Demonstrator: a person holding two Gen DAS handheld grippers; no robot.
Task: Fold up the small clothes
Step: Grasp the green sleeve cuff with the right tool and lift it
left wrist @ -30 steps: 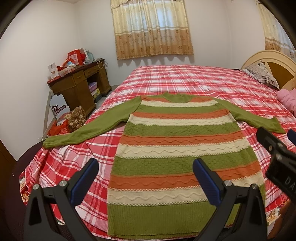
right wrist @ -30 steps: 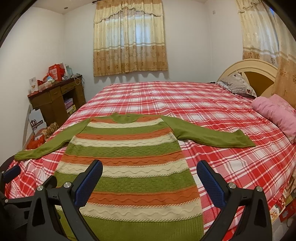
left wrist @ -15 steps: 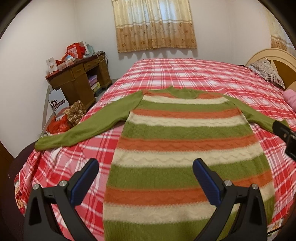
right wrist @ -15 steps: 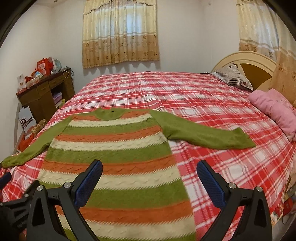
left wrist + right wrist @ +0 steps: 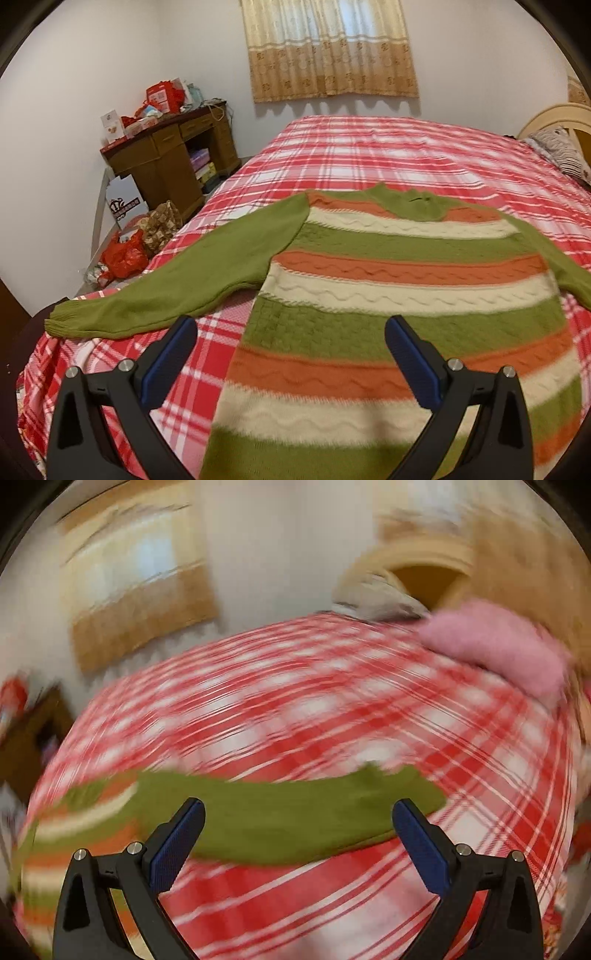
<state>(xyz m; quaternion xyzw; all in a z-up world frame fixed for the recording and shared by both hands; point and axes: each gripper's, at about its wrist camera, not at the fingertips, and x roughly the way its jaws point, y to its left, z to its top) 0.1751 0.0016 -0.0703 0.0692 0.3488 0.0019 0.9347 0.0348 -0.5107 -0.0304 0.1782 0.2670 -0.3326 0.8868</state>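
A striped sweater (image 5: 399, 295) in green, orange and cream lies flat on the red plaid bed (image 5: 369, 162), collar away from me, sleeves spread. Its left sleeve (image 5: 184, 280) reaches toward the bed's left edge. My left gripper (image 5: 288, 354) hovers open above the sweater's left side, nothing between its blue pads. The right wrist view is motion-blurred: my right gripper (image 5: 299, 830) stands open just above the green right sleeve (image 5: 295, 816), with the sweater's striped body (image 5: 74, 823) at the left.
A brown desk (image 5: 166, 158) piled with boxes stands against the left wall, with bags (image 5: 125, 254) on the floor beside the bed. A pink pillow (image 5: 498, 650) and a headboard (image 5: 417, 568) lie at the right. Curtains (image 5: 332, 48) hang at the back.
Both grippers moved forward over the bed. The left drew closer to the sweater's left side. The right swung quickly rightward, now over the right sleeve; its view is smeared.
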